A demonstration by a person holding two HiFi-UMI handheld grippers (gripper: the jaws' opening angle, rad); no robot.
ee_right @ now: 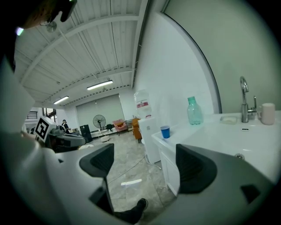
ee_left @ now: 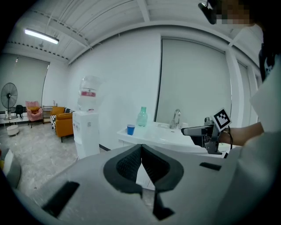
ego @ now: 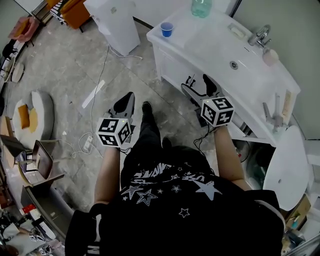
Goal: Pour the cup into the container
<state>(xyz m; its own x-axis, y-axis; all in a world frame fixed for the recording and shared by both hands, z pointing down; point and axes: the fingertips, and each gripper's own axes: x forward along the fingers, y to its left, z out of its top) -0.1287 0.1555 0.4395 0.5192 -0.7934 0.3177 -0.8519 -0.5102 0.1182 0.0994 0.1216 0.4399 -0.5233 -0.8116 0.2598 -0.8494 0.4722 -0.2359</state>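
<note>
A small blue cup [ego: 167, 29] stands near the left corner of a white sink counter [ego: 210, 45]; it also shows as the blue cup [ee_left: 131, 129] and blue cup [ee_right: 165, 131]. A teal bottle [ego: 201, 7] stands behind it at the wall, seen too as the bottle [ee_left: 142, 117] and bottle [ee_right: 194, 110]. My left gripper [ee_left: 141, 151] is shut and empty, held over the floor [ego: 129, 97], well short of the counter. My right gripper [ee_right: 147, 162] is open wide with nothing between its jaws, and hangs at the counter's front edge [ego: 199, 84], far from the cup.
The counter has a basin with a drain [ego: 233, 64], a faucet [ego: 260, 35] and a pale mug [ee_right: 267, 113]. A white water dispenser [ego: 115, 22] stands left of the counter. Cables [ego: 100, 85] trail over the grey floor. A fan [ee_left: 9, 94] and orange chairs [ee_left: 63, 121] stand far off.
</note>
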